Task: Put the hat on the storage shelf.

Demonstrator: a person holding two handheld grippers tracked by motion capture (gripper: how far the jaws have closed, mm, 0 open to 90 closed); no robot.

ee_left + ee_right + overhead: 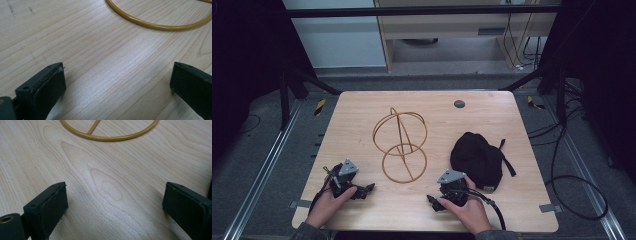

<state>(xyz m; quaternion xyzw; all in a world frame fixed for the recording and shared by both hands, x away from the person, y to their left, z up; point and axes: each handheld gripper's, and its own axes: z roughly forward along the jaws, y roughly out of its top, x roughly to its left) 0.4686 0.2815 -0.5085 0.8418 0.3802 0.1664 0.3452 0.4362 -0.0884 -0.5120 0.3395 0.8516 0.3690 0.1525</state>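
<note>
both claws spread wide and empty, resting low on the wooden desk [362, 115]: left claw [364, 190] and right claw [433, 202] near the front edge. between them, farther back, a gold wire stand [400, 145] (upright). black cap [477, 160] just beside the right hand [469, 212].

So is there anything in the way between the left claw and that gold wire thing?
No, nothing visible. The left claw rests open near the table's front edge, and the left gripper view shows bare wood between its jaws and the ring of the gold wire stand. The black cap lies off toward the right claw.
</note>
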